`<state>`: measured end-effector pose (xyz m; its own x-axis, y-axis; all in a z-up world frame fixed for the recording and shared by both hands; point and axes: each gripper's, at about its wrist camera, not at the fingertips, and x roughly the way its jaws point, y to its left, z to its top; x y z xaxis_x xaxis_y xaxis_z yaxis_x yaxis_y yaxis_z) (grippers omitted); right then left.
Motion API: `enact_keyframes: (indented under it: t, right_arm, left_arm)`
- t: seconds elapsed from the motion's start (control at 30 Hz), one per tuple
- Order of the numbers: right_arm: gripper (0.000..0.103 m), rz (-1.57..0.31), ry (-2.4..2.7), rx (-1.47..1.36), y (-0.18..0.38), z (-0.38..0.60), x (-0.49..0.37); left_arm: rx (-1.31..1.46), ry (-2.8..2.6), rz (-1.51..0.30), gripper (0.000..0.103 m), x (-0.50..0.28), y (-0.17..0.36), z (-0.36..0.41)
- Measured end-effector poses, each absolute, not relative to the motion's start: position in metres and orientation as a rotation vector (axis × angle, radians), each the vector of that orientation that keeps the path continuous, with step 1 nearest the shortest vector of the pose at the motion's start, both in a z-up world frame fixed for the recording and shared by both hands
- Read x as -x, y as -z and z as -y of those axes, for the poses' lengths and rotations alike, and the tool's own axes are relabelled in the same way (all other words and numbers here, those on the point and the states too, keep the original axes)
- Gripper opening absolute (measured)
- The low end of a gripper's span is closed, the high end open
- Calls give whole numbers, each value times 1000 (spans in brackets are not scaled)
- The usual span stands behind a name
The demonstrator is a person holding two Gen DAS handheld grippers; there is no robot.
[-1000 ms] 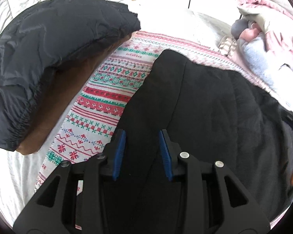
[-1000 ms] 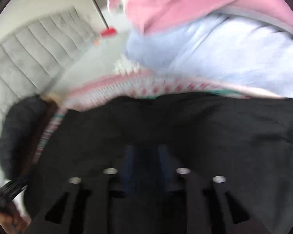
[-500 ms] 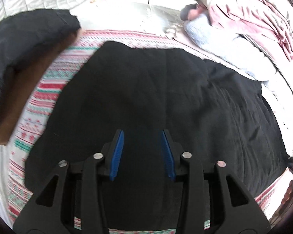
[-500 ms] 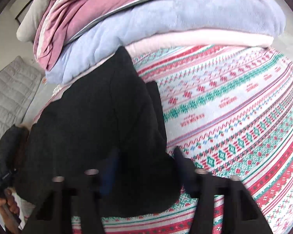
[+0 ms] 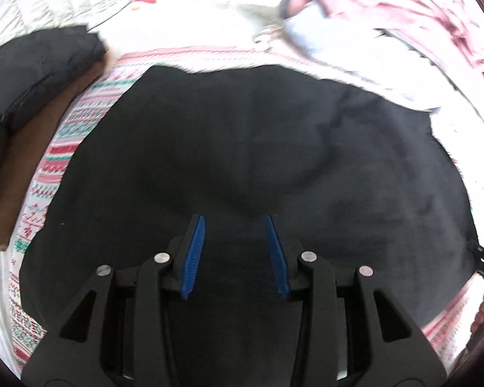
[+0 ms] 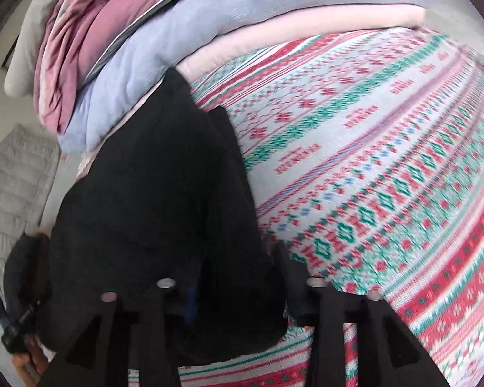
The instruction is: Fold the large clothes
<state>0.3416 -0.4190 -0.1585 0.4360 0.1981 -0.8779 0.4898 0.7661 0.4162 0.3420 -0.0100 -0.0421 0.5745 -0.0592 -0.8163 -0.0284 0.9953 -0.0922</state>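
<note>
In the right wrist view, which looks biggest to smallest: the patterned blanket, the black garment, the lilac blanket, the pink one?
1. Patterned blanket.
2. Black garment, though it lies nearest the camera, so this is unsure.
3. Lilac blanket.
4. Pink blanket, smallest showing.

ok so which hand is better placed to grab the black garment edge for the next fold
Probably the right. The right tongs sit at the black garment edge, where it meets the patterned blanket. The left tongs are open over the garment's flat middle, with no edge between them.
</note>
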Motion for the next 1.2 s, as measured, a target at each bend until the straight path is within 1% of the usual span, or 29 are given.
enact_keyframes:
  t: [0.07, 0.1, 0.17, 0.27, 0.37, 0.4, 0.57, 0.7, 0.93, 1.13, 1.2]
  right_arm:
    - [63, -1087, 205, -771, 148, 422, -331]
    - [72, -1057, 175, -801, 142, 421, -323]
    - [78, -1016, 130, -865, 135, 416, -305]
    - [78, -1016, 97, -953, 141, 411, -284]
    - [78, -1012, 49, -1116, 156, 415, -281]
    - [78, -1018, 46, -1130, 160, 413, -284]
    - [78, -1071, 8, -1098, 165, 388, -297]
    - [78, -1107, -10, -1061, 170, 369, -309]
    - [79, -1101, 29, -1019, 166, 358, -319]
    - [79, -1121, 46, -920, 156, 352, -321]
    - [79, -1121, 46, -931, 157, 351, -326]
  left_arm:
    - [81, 96, -931, 41, -331, 33, 28]
    - [75, 130, -923, 42, -328, 31, 37]
    - [65, 204, -924, 42, -319, 31, 57]
    - [38, 267, -933, 42, -310, 37, 85]
    - [-33, 270, -931, 42, -309, 48, 105]
    - [-64, 255, -924, 42, -310, 53, 110]
    - [-184, 223, -894, 42, -315, 65, 124]
    - [-162, 209, -922, 44, -322, 78, 121]
    - [-157, 200, -914, 44, -314, 72, 123]
    - [-129, 204, -906, 44, -303, 53, 125]
    - [-163, 222, -897, 44, -297, 55, 134]
